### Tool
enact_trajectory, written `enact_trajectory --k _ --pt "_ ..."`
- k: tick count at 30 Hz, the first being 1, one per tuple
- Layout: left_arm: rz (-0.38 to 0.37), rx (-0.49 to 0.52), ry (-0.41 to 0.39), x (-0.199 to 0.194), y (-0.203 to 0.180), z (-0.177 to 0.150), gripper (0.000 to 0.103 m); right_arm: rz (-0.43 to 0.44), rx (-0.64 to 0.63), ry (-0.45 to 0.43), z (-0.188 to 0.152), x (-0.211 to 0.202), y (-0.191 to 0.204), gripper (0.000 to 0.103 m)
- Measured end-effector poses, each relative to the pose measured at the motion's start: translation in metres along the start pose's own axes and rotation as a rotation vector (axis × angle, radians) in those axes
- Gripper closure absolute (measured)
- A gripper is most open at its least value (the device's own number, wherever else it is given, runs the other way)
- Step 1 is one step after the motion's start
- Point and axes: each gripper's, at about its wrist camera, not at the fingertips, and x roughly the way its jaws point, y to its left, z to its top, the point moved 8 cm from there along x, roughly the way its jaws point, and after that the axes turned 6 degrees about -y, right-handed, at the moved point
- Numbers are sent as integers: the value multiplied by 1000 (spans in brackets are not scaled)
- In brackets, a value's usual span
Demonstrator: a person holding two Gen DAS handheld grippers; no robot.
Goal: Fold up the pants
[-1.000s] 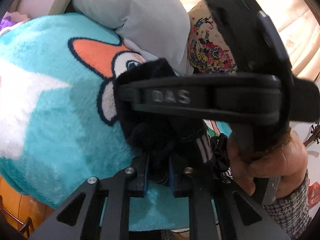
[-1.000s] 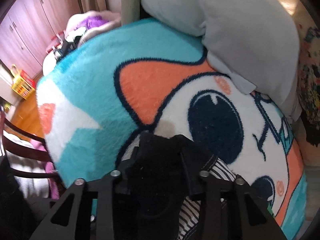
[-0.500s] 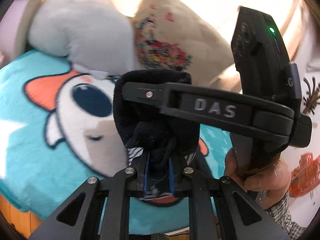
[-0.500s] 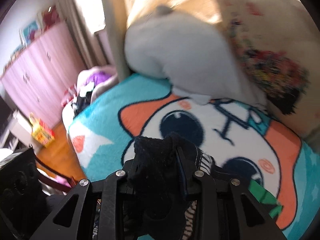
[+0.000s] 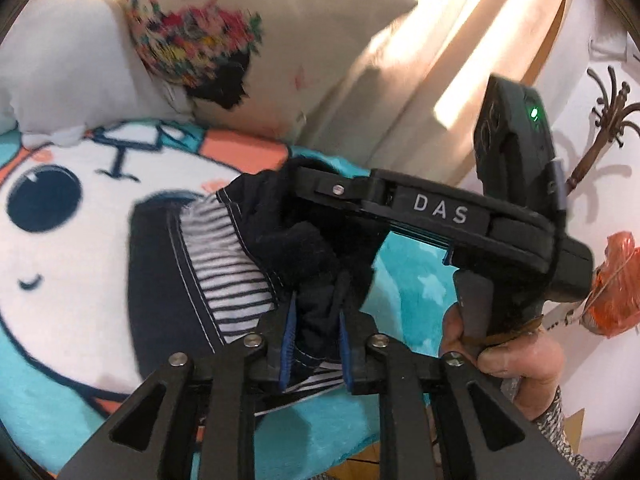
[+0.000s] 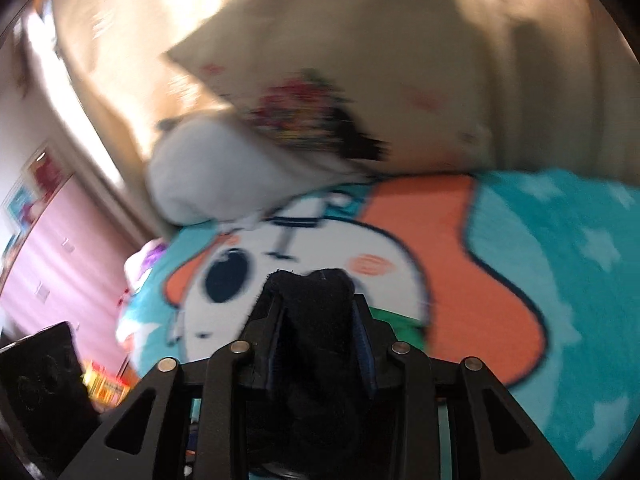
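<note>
Left wrist view
Left gripper [image 5: 318, 334]: jaws narrow, clamped on a bunch of dark pants [image 5: 160, 276] fabric.
Pants: spread from centre to 9 o'clock over the blanket [image 5: 60, 280]; striped lining [image 5: 228, 264] exposed.
Right gripper [image 5: 308, 184]: enters from 3 o'clock, tip buried in pants at centre; jaw gap hidden here.
Hand [image 5: 520, 356]: on its handle, 4 o'clock.
Pillows [image 5: 320, 60]: 12 o'clock, leaning behind blanket.

Right wrist view (blurred)
Right gripper [image 6: 318, 320]: jaws narrow, pinching a black wad of pants [image 6: 316, 296].
Blanket [image 6: 540, 260]: cartoon print, fills centre to 3 o'clock.
Pillows [image 6: 208, 176]: 10 to 12 o'clock.
Left gripper body [image 6: 40, 380]: 8 o'clock edge.
</note>
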Motion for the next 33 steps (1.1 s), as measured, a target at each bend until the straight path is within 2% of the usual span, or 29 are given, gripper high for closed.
enact_trajectory --k 2,5,8,10,12,16,18,21,23,26,29,33 --pt "-18 -2 31 5 -3 -6 80 -78 42 -6 -8 -3 -30 46" --pt "-46 15 55 2 -9 -12 68 -109 133 -42 -12 -17 -66 45" --pt "-83 33 70 -8 -13 -16 60 -110 179 -148 3 -49 -81 45" --pt "-88 57 66 -19 -13 -18 59 -42 180 -220 13 -71 -70 45" --pt "-74 72 55 -28 -10 -19 58 92 185 -250 18 -84 -48 45" --pt "-51 37 33 -40 4 -22 57 344 206 -193 13 -75 -2 44" --pt "-31 4 22 -41 16 -22 57 414 212 -163 8 -65 13 44" --pt "-18 -14 15 -47 25 -24 57 464 206 -130 -2 -52 29 44" --pt "-18 -17 16 -49 28 -23 57 454 212 -100 -9 -45 29 44" --pt "-14 -25 4 -54 32 -21 56 314 219 -82 -24 -33 7 44" --pt "-5 -39 -9 -57 38 -17 49 223 231 -99 -34 -34 -19 44" --pt "-2 -49 -20 -51 39 -6 49 214 290 -103 -45 -28 -41 44"
